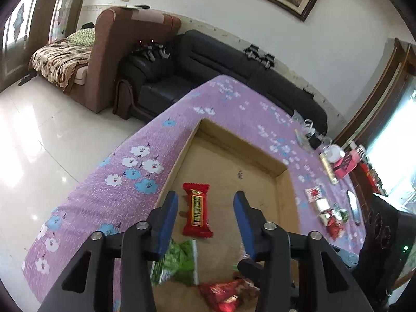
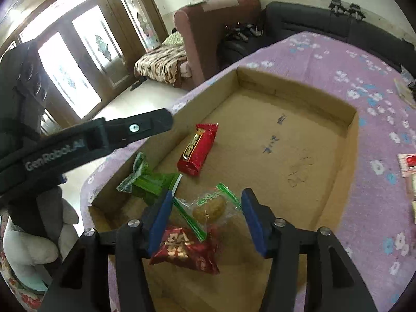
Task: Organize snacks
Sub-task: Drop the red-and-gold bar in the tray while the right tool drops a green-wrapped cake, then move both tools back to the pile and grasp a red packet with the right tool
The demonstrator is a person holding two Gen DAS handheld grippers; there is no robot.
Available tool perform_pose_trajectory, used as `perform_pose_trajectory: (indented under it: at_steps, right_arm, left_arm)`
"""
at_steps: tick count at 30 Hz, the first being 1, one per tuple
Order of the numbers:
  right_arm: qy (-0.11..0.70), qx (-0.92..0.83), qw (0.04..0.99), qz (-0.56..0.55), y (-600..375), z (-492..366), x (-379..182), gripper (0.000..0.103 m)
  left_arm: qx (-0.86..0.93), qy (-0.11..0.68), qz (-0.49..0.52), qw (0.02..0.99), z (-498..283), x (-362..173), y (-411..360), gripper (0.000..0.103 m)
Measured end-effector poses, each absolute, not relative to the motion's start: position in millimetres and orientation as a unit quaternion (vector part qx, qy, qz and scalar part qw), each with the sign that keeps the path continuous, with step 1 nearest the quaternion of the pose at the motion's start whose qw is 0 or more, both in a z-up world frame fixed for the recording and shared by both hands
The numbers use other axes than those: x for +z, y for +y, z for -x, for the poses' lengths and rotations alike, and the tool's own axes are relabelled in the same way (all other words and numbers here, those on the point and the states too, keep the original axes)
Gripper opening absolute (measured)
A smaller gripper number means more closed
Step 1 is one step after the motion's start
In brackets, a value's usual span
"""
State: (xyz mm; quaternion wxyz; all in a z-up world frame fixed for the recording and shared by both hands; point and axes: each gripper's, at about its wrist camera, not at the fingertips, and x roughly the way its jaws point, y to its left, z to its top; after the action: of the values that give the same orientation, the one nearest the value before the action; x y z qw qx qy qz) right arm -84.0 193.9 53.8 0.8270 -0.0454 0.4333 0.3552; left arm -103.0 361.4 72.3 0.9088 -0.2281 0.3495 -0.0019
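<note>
A shallow cardboard tray (image 1: 282, 167) (image 2: 351, 140) lies on a purple flowered tablecloth. In it lie a red bar snack (image 1: 196, 210) (image 2: 199, 148), a green wrapped snack (image 1: 179, 262) (image 2: 147, 182), a clear-wrapped yellow pastry (image 2: 210, 206) and a red packet (image 1: 223, 295) (image 2: 186, 251). My left gripper (image 1: 206, 209) is open and empty, hovering over the red bar. My right gripper (image 2: 208, 209) is open and empty, its fingers on either side of the pastry, above it. The left gripper's body (image 2: 78, 140) shows at the left of the right wrist view.
More snacks (image 1: 329, 209) and a white cup (image 1: 334, 153) lie on the cloth (image 1: 109, 197) to the right of the tray; some also show in the right wrist view (image 2: 408, 163). A black sofa (image 1: 197, 70) and a brown sofa (image 1: 109, 52) stand beyond the table.
</note>
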Motion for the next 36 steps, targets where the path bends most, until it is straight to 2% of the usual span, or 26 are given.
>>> perform_pose_trajectory:
  at_steps: [3,11,15,16,21,26,33,36]
  right_arm:
    - [0.419,0.351,0.837,0.036,177,90,64,0.057]
    - [0.366,0.298,0.882,0.005,98,108,88,0.067]
    - [0.333,0.231,0.914,-0.01,36,108,93,0.091]
    - [0.333,0.215,0.918,-0.018,19,105,92,0.092]
    - [0.38,0.139,0.909,-0.099,-83,80,69,0.092]
    - [0.395,0.082,0.906,-0.131,-145,71,53,0.092]
    - [0.402,0.103,0.9,-0.129,-143,54,49,0.08]
    - [0.417,0.113,0.893,-0.124,-126,41,43,0.08]
  left_arm:
    - [-0.009,0.333,0.236,0.913,115,84,356,0.058]
    - [-0.051,0.316,0.225,0.92,130,109,309,0.065]
    - [-0.091,0.32,0.214,0.919,132,116,270,0.065]
    - [-0.102,0.321,0.212,0.918,132,116,260,0.065]
    - [-0.143,0.321,0.232,0.907,140,111,217,0.066]
    - [-0.175,0.361,0.223,0.888,131,90,170,0.065]
    - [-0.179,0.389,0.206,0.88,127,77,142,0.065]
    - [-0.17,0.396,0.204,0.879,126,71,141,0.065]
